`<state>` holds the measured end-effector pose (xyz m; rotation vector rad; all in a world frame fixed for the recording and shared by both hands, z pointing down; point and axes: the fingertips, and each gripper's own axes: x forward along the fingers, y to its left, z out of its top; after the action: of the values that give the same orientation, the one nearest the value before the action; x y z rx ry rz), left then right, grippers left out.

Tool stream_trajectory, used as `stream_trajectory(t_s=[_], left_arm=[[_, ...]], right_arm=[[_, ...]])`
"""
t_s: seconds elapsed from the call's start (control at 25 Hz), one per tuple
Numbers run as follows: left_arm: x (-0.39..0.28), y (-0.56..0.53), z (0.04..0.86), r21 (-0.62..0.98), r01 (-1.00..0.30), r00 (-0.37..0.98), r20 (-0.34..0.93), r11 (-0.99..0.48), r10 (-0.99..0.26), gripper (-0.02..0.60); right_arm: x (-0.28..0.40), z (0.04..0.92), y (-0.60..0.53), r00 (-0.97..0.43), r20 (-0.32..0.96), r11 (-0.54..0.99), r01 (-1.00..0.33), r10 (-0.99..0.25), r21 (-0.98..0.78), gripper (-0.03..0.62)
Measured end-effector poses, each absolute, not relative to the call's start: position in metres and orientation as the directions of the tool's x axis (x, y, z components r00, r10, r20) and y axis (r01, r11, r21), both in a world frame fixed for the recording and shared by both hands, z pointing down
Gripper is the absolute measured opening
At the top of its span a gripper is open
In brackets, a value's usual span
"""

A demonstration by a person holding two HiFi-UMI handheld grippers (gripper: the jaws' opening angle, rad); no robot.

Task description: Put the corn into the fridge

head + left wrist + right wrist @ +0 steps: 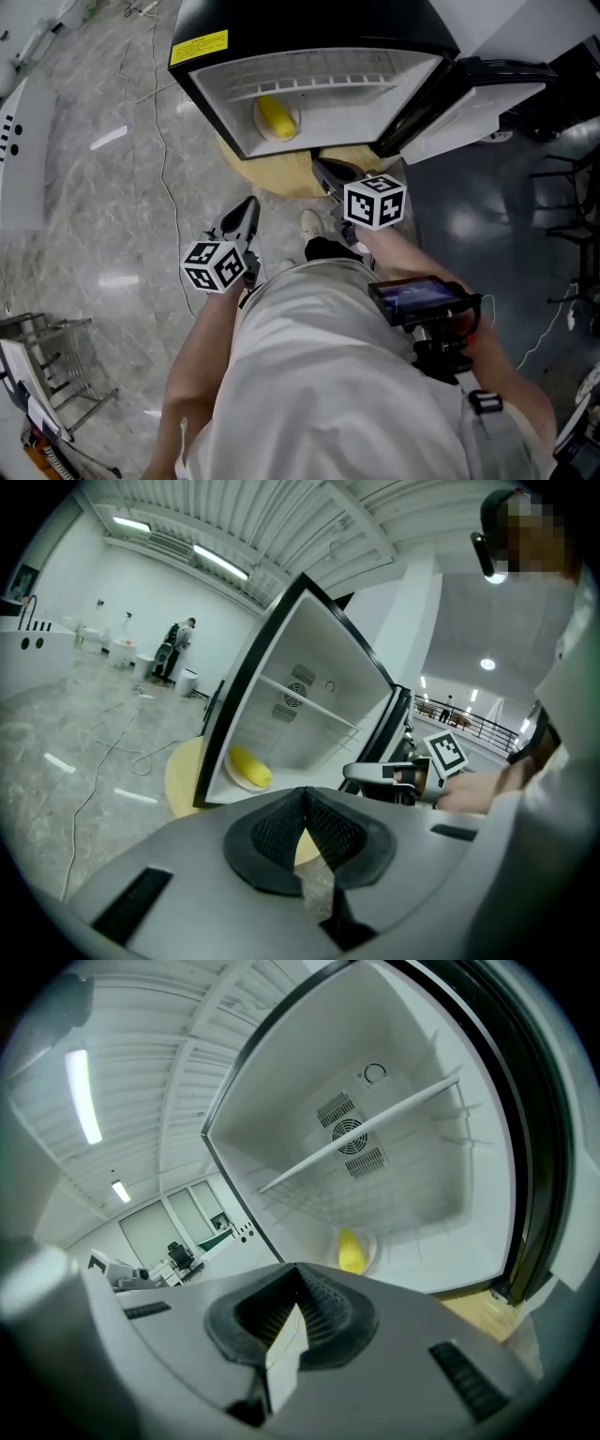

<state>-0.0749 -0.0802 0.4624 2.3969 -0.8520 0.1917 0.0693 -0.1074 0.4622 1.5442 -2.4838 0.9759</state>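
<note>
**Head view.** Fridge (pixel 309 28): small and black-topped, with its door (pixel 473 98) swung open. It stood on a round yellow base (pixel 281 176) on the floor. Contents: one white plate (pixel 258 122) on the fridge's bottom, carrying the corn (pixel 277 115). The left gripper (pixel 249 208) and right gripper (pixel 322 169) were both outside the fridge, in front of the opening. The right one was nearer the lower edge. The corn lay beyond both, touching neither.

**Left gripper view.** The fingers were pressed together at the tips, with nothing gripped. The corn (pixel 249 766) lay on the plate (pixel 232 778) inside the fridge, under a shelf (pixel 309 703). It was up and to the left of the fingers, well apart from them. The right gripper (pixel 349 772) showed at the right, beside the open door.

**Right gripper view.** The fingers were closed tip to tip and held nothing. The corn (pixel 352 1252) sat on the plate (pixel 373 1241) on the fridge's bottom, below the shelf (pixel 366 1133). It was ahead of the fingers and slightly to their right, not touching them.
</note>
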Motion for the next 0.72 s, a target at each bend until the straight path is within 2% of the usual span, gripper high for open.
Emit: stream_trajectory(t_s=[0.32, 0.72], left_arm=[[-0.063, -0.045, 0.446, 0.469, -0.529, 0.848, 0.265, -0.707, -0.459, 0.008], [-0.057, -0.02, 0.45, 0.463, -0.506, 0.862, 0.269, -0.728, -0.429, 0.008]], right_arm=[[0.062, 0.437, -0.069, -0.52, 0.288, 0.349, -0.806, -0.804, -0.479, 0.008], [0.059, 0.437, -0.035, -0.527, 0.263, 0.373, -0.804, -0.808, -0.463, 0.008]])
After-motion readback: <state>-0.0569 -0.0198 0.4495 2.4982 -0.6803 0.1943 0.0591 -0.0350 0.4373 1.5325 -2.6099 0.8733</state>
